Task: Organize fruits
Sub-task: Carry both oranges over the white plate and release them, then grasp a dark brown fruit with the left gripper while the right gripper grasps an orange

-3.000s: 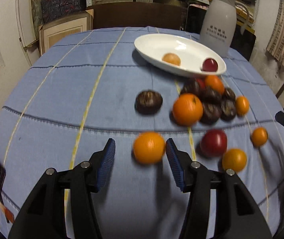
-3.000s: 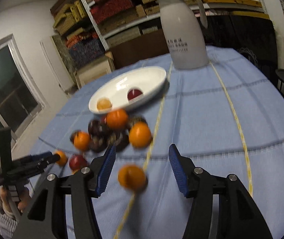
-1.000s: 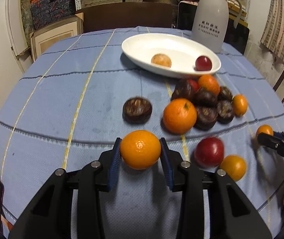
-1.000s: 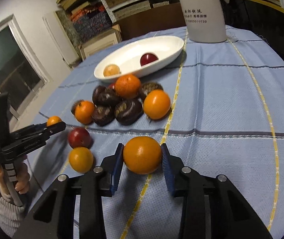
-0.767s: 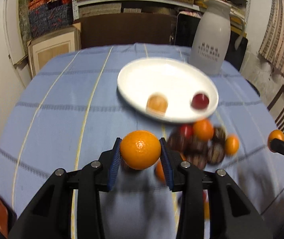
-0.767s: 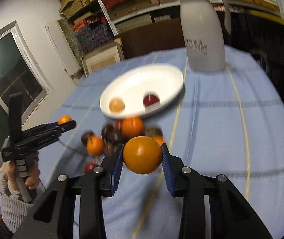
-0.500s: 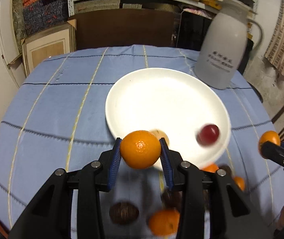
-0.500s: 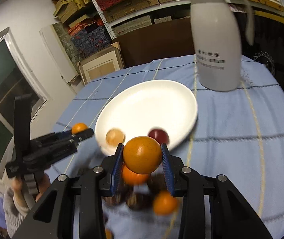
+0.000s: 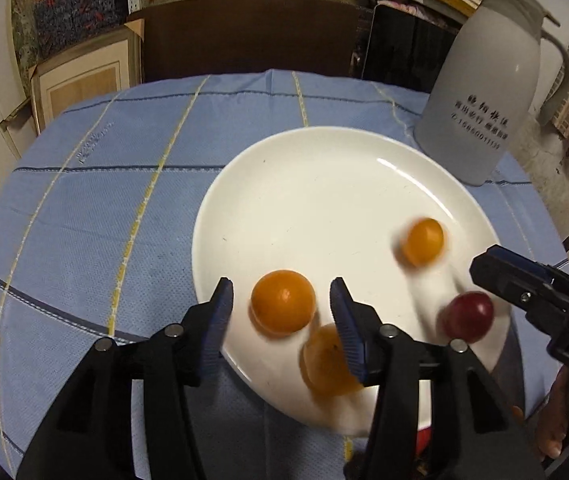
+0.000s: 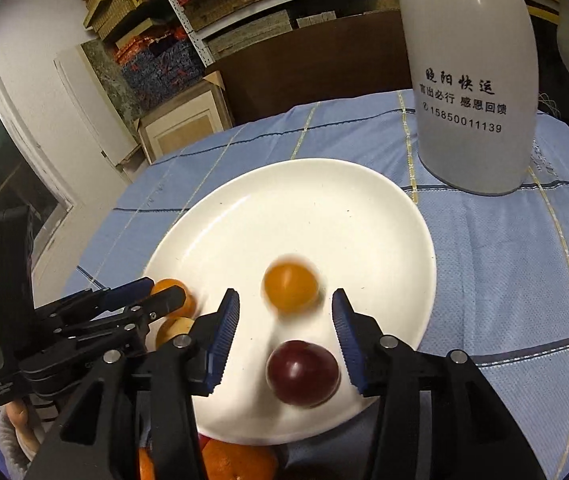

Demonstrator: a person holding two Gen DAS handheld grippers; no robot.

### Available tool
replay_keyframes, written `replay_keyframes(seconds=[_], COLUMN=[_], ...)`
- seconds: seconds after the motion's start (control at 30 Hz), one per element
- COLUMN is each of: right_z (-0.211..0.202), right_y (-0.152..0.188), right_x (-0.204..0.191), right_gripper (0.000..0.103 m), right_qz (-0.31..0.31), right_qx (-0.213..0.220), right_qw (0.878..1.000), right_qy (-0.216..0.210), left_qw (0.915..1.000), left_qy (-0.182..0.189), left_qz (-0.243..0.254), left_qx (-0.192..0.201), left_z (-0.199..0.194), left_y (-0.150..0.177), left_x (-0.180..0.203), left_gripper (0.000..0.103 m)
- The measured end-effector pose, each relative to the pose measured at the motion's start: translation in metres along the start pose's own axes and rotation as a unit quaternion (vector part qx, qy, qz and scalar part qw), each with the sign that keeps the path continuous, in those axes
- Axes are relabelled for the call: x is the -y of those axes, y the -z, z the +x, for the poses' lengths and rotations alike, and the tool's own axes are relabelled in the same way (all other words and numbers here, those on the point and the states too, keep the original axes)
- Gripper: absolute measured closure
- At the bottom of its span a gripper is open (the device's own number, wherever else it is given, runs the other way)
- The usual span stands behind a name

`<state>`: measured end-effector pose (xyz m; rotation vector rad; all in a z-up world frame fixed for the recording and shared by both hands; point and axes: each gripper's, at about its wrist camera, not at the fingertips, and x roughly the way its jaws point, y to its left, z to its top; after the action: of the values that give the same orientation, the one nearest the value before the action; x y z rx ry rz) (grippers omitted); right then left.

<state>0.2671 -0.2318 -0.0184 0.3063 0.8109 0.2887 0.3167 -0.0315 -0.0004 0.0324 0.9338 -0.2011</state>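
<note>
Orange fruit both released: left gripper (image 9: 282, 312) and right gripper (image 10: 286, 326) jaws opening, nothing pinched. Left orange (image 9: 283, 303) and right orange (image 10: 291, 287) now in the white plate (image 9: 324, 168) (right one blurred, likely rolling). Two more sorted.

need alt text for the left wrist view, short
The left gripper, jaws opening, lets go of an orange over a white plate on a blue tablecloth. The plate also holds two more orange fruits and a red plum; a white jug stands behind.
</note>
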Motion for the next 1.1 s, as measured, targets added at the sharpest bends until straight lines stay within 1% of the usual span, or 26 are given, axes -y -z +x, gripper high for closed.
replay_keyframes(seconds=[0.13, 0.23, 0.37, 0.5, 0.6, 0.7, 0.83, 0.93, 0.97, 1.07, 1.1], right_z=[-0.033, -0.062, -0.087, -0.101, -0.11, -0.114, -0.113, -0.111, -0.11, -0.11, -0.11], right_y=[0.008, 0.028, 0.07, 0.105, 0.118, 0.123, 0.125, 0.126, 0.124, 0.123, 0.123], right_x=[-0.009, -0.013, -0.007, 0.012, 0.024, 0.032, 0.032, 0.03, 0.03, 0.027, 0.028], right_gripper=[0.054, 0.054, 0.053, 0.05, 0.045, 0.045, 0.045, 0.045, 0.045, 0.045, 0.045], right_qz=[-0.011, -0.015, -0.017, 0.004, 0.023, 0.037, 0.041, 0.038, 0.036, 0.034, 0.033], right_qx=[0.024, 0.037, 0.047, 0.04, 0.045, 0.046, 0.045, 0.042, 0.041, 0.04, 0.04], right_qw=[1.0, 0.999, 0.999, 0.999, 0.999, 0.998, 0.998, 0.998, 0.998, 0.999, 0.999], right_qy=[-0.007, -0.016, -0.005, 0.003, 0.004, 0.003, 0.003, 0.004, 0.004, 0.003, 0.003], left_qw=[0.9998, 0.9992, 0.9991, 0.999, 0.9991, 0.9994, 0.9995, 0.9999, 0.9999, 0.9991, 0.9992], left_qy=[-0.014, -0.021, -0.031, -0.039, -0.036, -0.03, -0.028, -0.013, -0.014, -0.035, -0.033], left_qz=[0.004, 0.006, -0.005, -0.015, -0.02, -0.019, -0.011, -0.002, 0.005, 0.018, 0.015], left_qx=[0.016, 0.033, 0.03, 0.013, 0.003, 0.005, 0.008, 0.0, -0.006, -0.018, -0.018], left_z=[-0.027, -0.053, -0.074, -0.079, -0.078, -0.078, -0.077, -0.073, -0.07, -0.063, -0.063], left_y=[0.012, 0.035, 0.078, 0.118, 0.133, 0.137, 0.136, 0.136, 0.137, 0.14, 0.14], left_x=[0.0, -0.005, -0.017, -0.026, -0.029, -0.028, -0.023, -0.016, -0.013, -0.008, -0.009], left_gripper=[0.054, 0.052, 0.051, 0.051, 0.051, 0.051, 0.051, 0.051, 0.051, 0.052, 0.052])
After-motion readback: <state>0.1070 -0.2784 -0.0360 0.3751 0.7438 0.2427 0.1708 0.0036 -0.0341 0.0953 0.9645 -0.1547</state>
